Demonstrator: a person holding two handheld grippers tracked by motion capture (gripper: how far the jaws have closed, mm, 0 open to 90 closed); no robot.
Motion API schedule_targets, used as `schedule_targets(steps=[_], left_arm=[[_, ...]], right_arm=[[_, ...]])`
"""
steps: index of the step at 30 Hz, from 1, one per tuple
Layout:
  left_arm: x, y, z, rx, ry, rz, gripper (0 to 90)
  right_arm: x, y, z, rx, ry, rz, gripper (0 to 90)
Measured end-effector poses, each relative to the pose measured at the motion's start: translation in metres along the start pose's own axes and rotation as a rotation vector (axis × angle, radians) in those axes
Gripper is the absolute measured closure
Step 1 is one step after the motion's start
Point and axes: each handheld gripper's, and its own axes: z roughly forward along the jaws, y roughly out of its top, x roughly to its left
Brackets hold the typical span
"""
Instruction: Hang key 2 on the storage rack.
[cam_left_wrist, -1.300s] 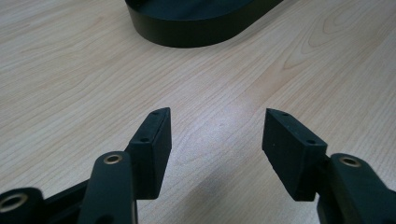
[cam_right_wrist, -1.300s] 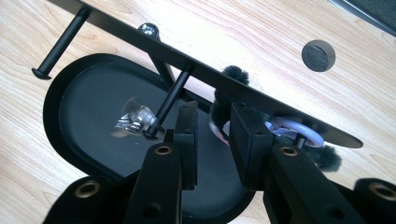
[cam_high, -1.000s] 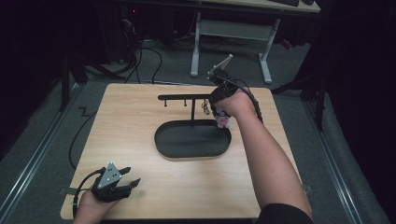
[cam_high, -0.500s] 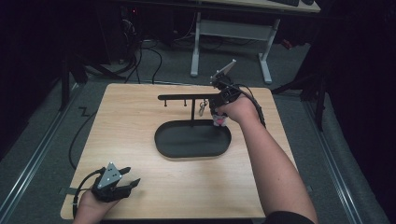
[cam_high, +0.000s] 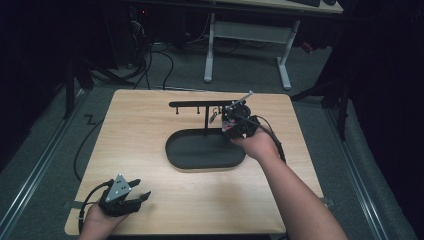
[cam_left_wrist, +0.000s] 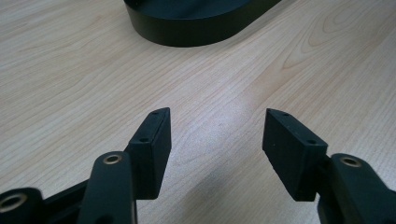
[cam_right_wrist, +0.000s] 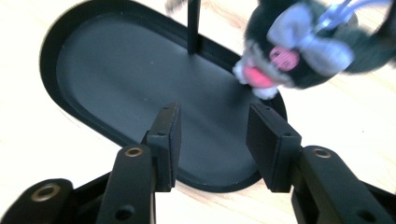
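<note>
High view: I see a pale wooden surface (cam_high: 150, 135) with a black stand on it, made of an oval tray base (cam_high: 205, 151), a thin upright post (cam_high: 206, 120) and a horizontal bar (cam_high: 200, 104) across the top. Small things hang from the bar, too small for me to tell apart here. My right gripper (cam_high: 231, 125) is at the right end of the tray, just beside the post, with the hand behind it and the forearm coming in from the lower right. My left gripper (cam_high: 137, 197) rests near the front left corner of the surface, well apart from the stand.

In the right gripper view, the right gripper (cam_right_wrist: 212, 126) points down at the tray base (cam_right_wrist: 140, 74). Its jaws have just been opening and now stand partly spread, with nothing between them but the tray floor below. Up and to the right of them hangs a small black plush toy (cam_right_wrist: 299, 51), with a grey bow and a pink patch on it. It is blurred, but it seems to dangle from a pale blue loop (cam_right_wrist: 338, 11) over the tray's far right rim, clear of both jaws. The post (cam_right_wrist: 193, 25) rises from the tray just to the toy's left.

In the left gripper view, the left gripper (cam_left_wrist: 216, 135) has its jaws spread wide over bare wood (cam_left_wrist: 70, 84), holding nothing. The curved edge of the tray base (cam_left_wrist: 196, 23) lies well ahead of it.
</note>
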Motion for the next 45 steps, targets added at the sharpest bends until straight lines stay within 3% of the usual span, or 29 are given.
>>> schedule_targets(steps=[8,11,19,23,28,30,32,35,38,45], left_arm=[[-0.001,0.000,0.001,0.007,-0.003,0.003,42.7],[-0.001,0.000,0.001,0.009,-0.005,0.004,42.6],[-0.003,-0.001,0.003,0.012,-0.013,0.003,42.6],[-0.003,-0.002,0.004,0.007,-0.022,0.005,42.6],[-0.004,-0.004,0.006,0.011,-0.018,-0.003,42.5],[-0.004,-0.004,0.007,0.008,-0.010,-0.014,42.5],[-0.004,-0.004,0.007,0.009,-0.008,-0.021,42.4],[-0.005,-0.004,0.007,0.006,-0.002,-0.030,42.4],[-0.007,-0.003,0.008,0.008,0.000,-0.029,42.4],[-0.006,-0.004,0.007,0.007,-0.001,-0.021,42.3]], right_arm=[[0.025,-0.059,0.017,-0.104,-0.004,-0.002,48.6],[0.031,-0.086,0.025,-0.151,0.015,0.033,46.1],[0.031,-0.147,0.044,-0.256,0.036,0.082,39.8],[0.029,-0.177,0.052,-0.306,0.024,0.073,36.7],[0.027,-0.210,0.050,-0.374,-0.005,0.062,32.4],[0.025,-0.225,0.045,-0.416,-0.008,0.089,32.6],[0.022,-0.231,0.041,-0.417,0.002,0.130,30.0],[0.020,-0.235,0.042,-0.412,-0.020,0.107,29.4],[0.019,-0.235,0.046,-0.396,0.007,0.110,28.4],[0.018,-0.232,0.048,-0.409,0.016,0.122,27.8]])
